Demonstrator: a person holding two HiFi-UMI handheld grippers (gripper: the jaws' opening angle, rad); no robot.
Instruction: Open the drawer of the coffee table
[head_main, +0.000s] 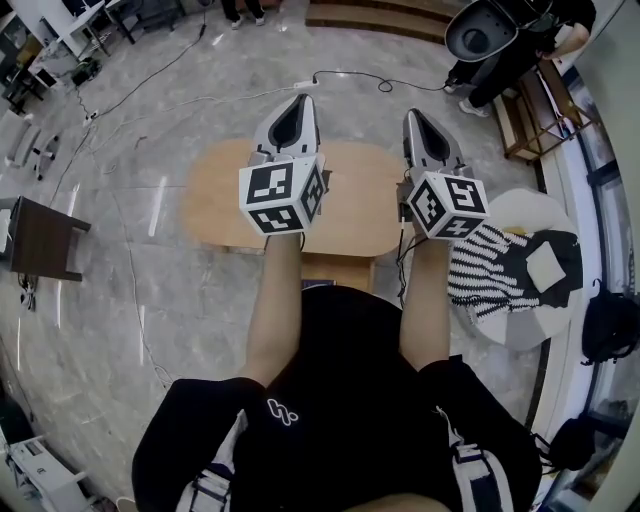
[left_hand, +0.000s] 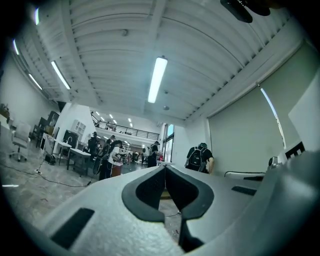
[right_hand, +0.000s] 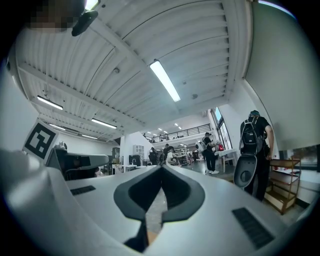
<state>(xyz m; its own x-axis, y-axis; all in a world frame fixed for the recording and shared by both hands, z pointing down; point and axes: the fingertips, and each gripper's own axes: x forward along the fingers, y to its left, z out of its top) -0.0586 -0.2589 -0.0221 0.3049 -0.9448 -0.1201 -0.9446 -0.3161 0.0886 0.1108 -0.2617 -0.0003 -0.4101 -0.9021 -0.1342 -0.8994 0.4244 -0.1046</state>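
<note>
The left tongs (head_main: 299, 100) and right tongs (head_main: 414, 114), both pressed together on nothing, hang side by side above the oval wooden desk (head_main: 215, 195), whose drawer unit (head_main: 340, 268) under the near edge hides its state and contents.

Counted 2 grippers: left gripper (head_main: 303, 98) and right gripper (head_main: 414, 113), w/ 2 marker cubes (head_main: 283, 198), (head_main: 447, 205), 1 per gripper. Saw 1 wooden coffee table (head_main: 215, 200), 1 dark side table (head_main: 40, 240), 1 round white table (head_main: 520, 205) w/ 1 striped cloth (head_main: 485, 275), 1 wooden shelf (head_main: 522, 120), 2 black bags (head_main: 610, 325), (head_main: 572, 440).
</note>
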